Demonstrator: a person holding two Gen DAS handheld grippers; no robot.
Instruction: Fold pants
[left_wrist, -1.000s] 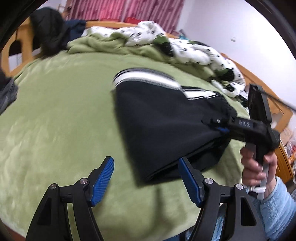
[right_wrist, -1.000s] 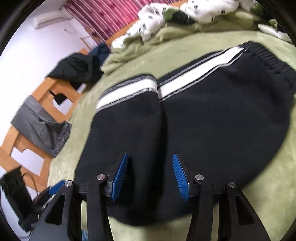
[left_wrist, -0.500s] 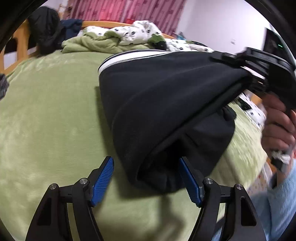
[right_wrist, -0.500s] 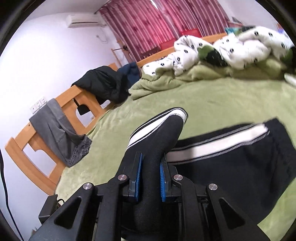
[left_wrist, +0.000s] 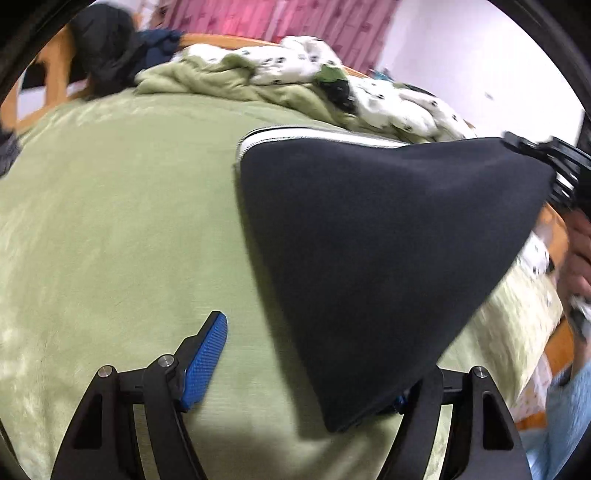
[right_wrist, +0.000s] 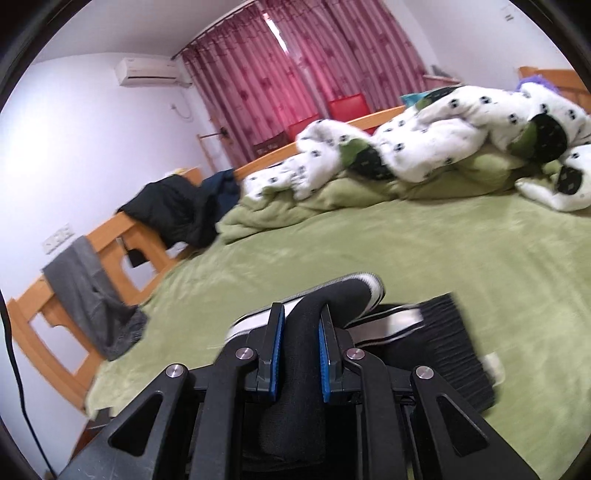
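The black pants (left_wrist: 388, 236) with white side stripes lie folded on the green bed blanket (left_wrist: 122, 221). My right gripper (right_wrist: 300, 332) is shut on a thick fold of the pants (right_wrist: 306, 325) and lifts that edge, so the cloth hangs like a tent. The right gripper also shows at the right edge of the left wrist view (left_wrist: 546, 162). My left gripper (left_wrist: 306, 354) is open low over the blanket. Its left pad (left_wrist: 205, 363) is bare; the hanging corner of the pants covers its right finger. The ribbed waistband (right_wrist: 454, 343) lies on the blanket.
A white spotted quilt (right_wrist: 424, 140) and a bunched green blanket (right_wrist: 295, 218) are piled at the far side of the bed. The wooden bed frame (right_wrist: 122, 240) carries dark clothes (right_wrist: 177, 210) and grey pants (right_wrist: 88, 291). Red curtains (right_wrist: 295, 74) hang behind.
My right gripper closed on the edge of the pants and raised it up and over. The hanging cloth now drapes down over my left gripper's right finger. The left gripper stayed open.
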